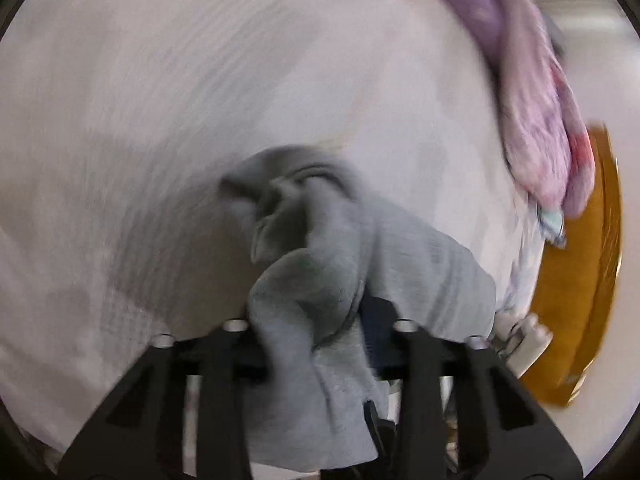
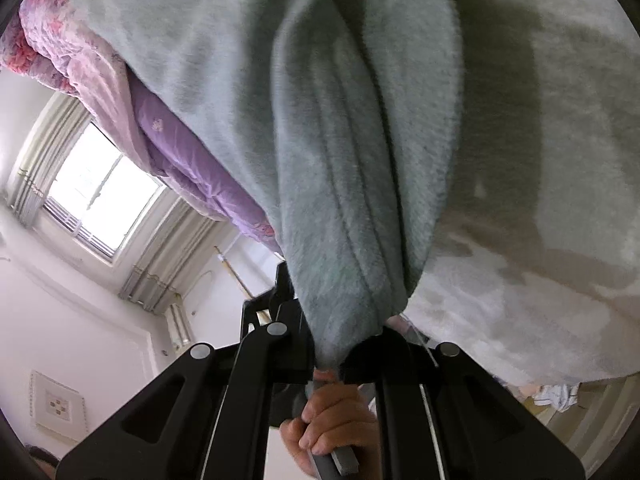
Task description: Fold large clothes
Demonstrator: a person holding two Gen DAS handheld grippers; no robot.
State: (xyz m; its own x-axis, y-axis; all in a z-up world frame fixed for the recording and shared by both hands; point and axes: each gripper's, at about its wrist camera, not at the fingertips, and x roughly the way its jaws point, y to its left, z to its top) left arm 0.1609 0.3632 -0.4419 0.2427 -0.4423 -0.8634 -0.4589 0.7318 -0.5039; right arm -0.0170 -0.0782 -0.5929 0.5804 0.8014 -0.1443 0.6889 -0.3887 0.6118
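Note:
A grey fleece garment is bunched between the fingers of my left gripper, which is shut on it above the white bedsheet. In the right wrist view the same garment hangs in long folds from my right gripper, which is shut on its edge. The garment stretches up and away over the bed. The left gripper's fingertips are hidden under the cloth.
A pink and purple floral quilt lies at the bed's far right edge, also in the right wrist view. An orange-brown wooden floor shows beside the bed. A window with curtains and white walls are behind. A hand grips the handle.

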